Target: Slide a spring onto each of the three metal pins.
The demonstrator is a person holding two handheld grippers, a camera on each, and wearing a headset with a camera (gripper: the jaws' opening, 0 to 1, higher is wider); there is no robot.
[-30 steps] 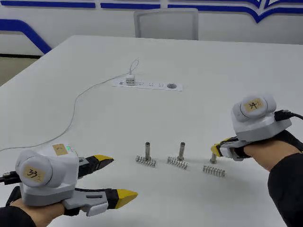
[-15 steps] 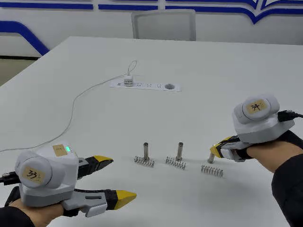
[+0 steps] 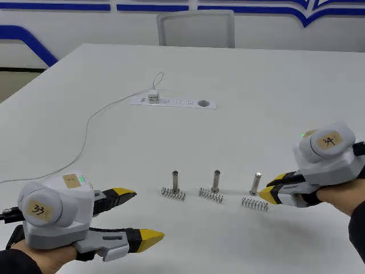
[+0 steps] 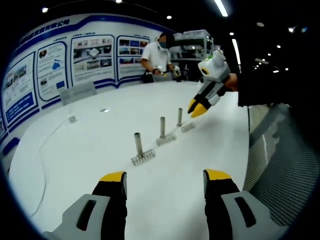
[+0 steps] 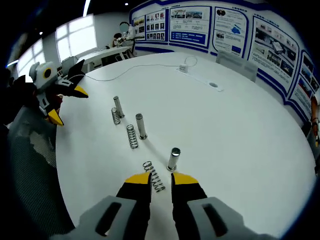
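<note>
Power strip [image 3: 174,103] and cable [image 3: 87,138] lie well behind the three pins [image 3: 215,181]

Left gripper [image 3: 137,216] is hanging low on the near left, jaws spread wide and gripping nothing, tips aiming rightward. Right gripper [image 3: 272,188] is reaching in from the right, jaws only narrowly apart and empty, with a dark sleeve [image 3: 358,228] trailing behind the right hand [image 3: 342,197].
</note>
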